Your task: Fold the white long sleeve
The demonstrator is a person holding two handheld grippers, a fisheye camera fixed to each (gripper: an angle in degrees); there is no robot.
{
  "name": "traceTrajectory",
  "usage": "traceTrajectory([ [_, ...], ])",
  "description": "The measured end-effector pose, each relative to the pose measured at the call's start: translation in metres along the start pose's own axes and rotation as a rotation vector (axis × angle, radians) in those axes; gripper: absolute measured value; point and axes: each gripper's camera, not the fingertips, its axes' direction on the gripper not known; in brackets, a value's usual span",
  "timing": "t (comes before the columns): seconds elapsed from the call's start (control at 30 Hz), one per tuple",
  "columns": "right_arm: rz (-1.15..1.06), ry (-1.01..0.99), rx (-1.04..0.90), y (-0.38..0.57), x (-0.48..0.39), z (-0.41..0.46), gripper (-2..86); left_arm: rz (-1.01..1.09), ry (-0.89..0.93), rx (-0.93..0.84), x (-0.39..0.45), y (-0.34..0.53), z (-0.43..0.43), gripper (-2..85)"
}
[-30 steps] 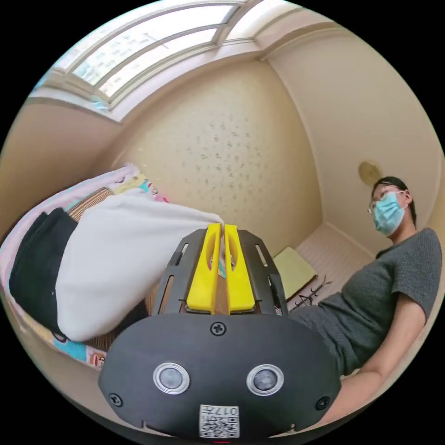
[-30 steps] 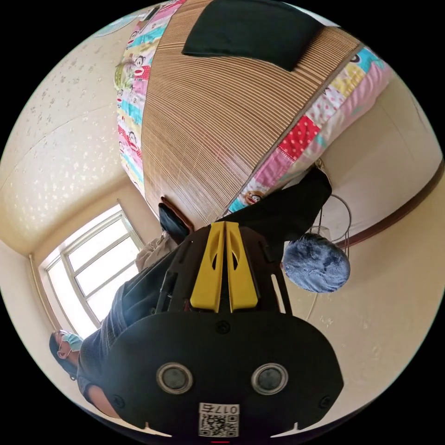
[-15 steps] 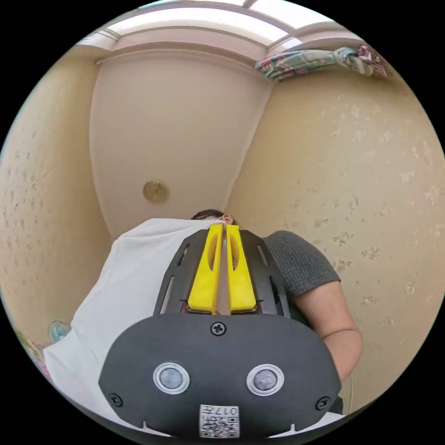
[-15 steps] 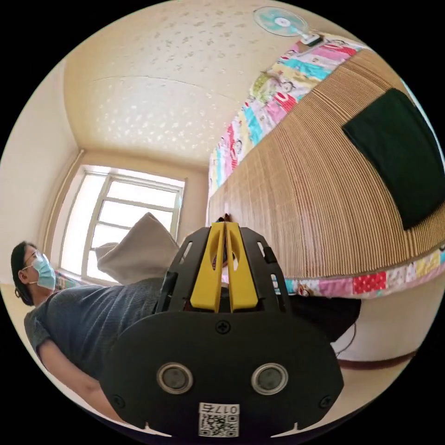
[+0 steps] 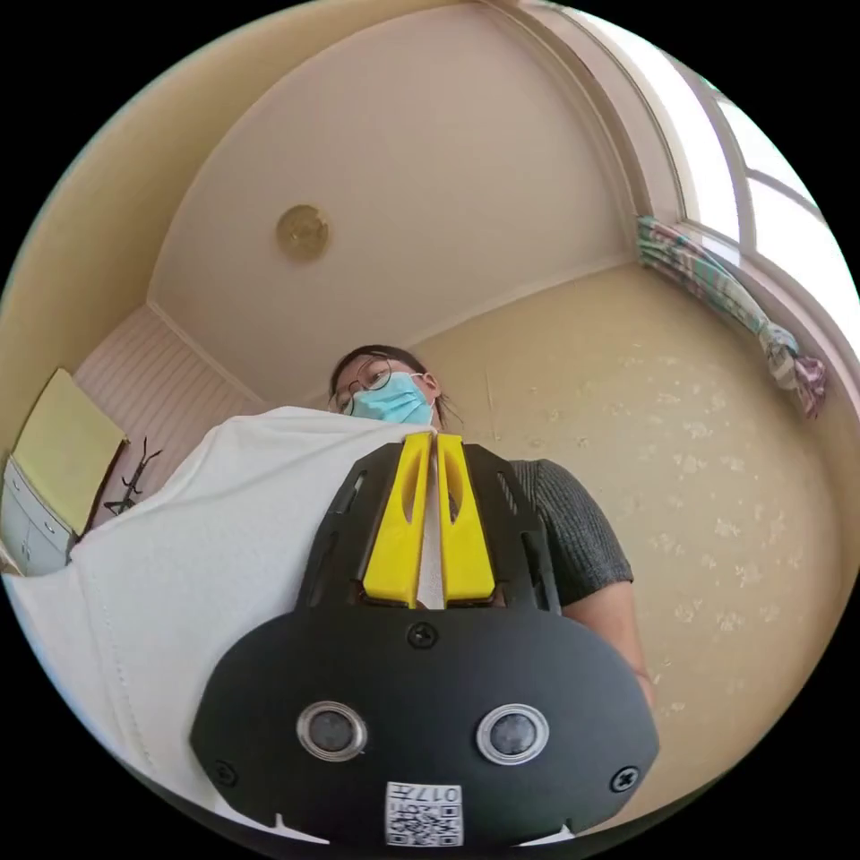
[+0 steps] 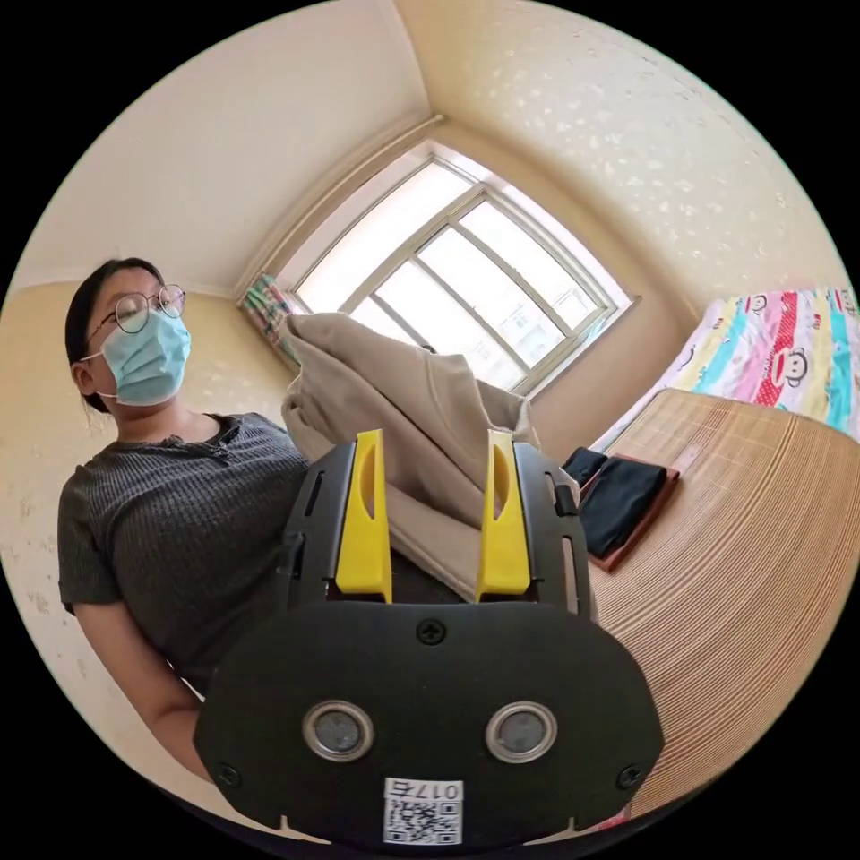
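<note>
Now the right gripper (image 6: 434, 515) stands with its jaws spread wide, where half a second ago they were pressed together; the shirt (image 6: 408, 421) hangs bunched just beyond them, a fold lying between the yellow fingers (image 6: 365, 520) but not pinched. Clamped tight on white cloth, the left gripper (image 5: 428, 520) holds the shirt (image 5: 179, 555) up in the air, the fabric draping to the left of it. I judge the right side is about to take a second grip so the shirt can be spread. Beyond lie the mat (image 6: 761, 573), at right, and the window (image 6: 448, 278)
</note>
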Motion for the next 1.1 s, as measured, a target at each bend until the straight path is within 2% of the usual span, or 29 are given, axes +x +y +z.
traceTrajectory([
  [0.2,-0.116,-0.061,-0.118,-0.028,-0.027,0.028,14.4,-0.209,0.135,0.070,-0.089,0.077,-0.003,-0.2],
  [0.27,-0.141,-0.071,-0.186,-0.026,-0.035,0.035,10.3,-0.204,0.097,0.082,-0.094,0.089,-0.013,-0.2],
  [0.3,-0.204,-0.067,-0.190,-0.022,-0.046,0.034,5.6,-0.203,0.058,0.074,-0.096,0.094,-0.019,-0.2],
  [0.37,-0.285,-0.002,-0.122,-0.017,-0.062,0.021,4.0,-0.210,0.001,0.046,-0.098,0.100,-0.027,-0.3],
  [0.43,-0.196,0.160,0.016,-0.022,-0.065,-0.010,3.2,-0.260,-0.109,0.014,-0.103,0.104,-0.037,-0.5],
  [0.53,-0.176,0.281,0.070,-0.033,-0.081,-0.034,2.7,-0.308,-0.344,-0.083,-0.102,0.099,-0.050,-0.6],
  [0.57,-0.187,0.318,0.073,-0.035,-0.088,-0.036,2.6,-0.294,-0.455,-0.146,-0.101,0.097,-0.048,-0.4],
  [0.63,-0.197,0.525,0.090,-0.050,-0.115,-0.040,2.4,-0.328,-0.628,-0.251,-0.107,0.097,-0.047,0.1],
  [0.67,-0.190,0.580,0.094,-0.055,-0.121,-0.040,2.4,-0.369,-0.780,-0.298,-0.114,0.101,-0.050,0.7],
  [0.7,-0.182,0.679,0.093,-0.062,-0.131,-0.039,2.3,-0.402,-0.938,-0.319,-0.122,0.107,-0.055,1.6],
  [0.8,-0.193,0.876,0.074,-0.074,-0.149,-0.028,2.1,-0.476,-1.211,-0.319,-0.150,0.133,-0.067,6.5],
  [0.97,-0.169,1.052,-0.004,-0.086,-0.147,-0.001,1.9,-0.569,-1.364,-0.334,-0.225,0.186,-0.064,13.3],
  [1.1,-0.108,1.116,-0.045,-0.100,-0.135,0.012,2.0,-0.630,-1.389,-0.479,-0.316,0.242,-0.023,15.8],
])
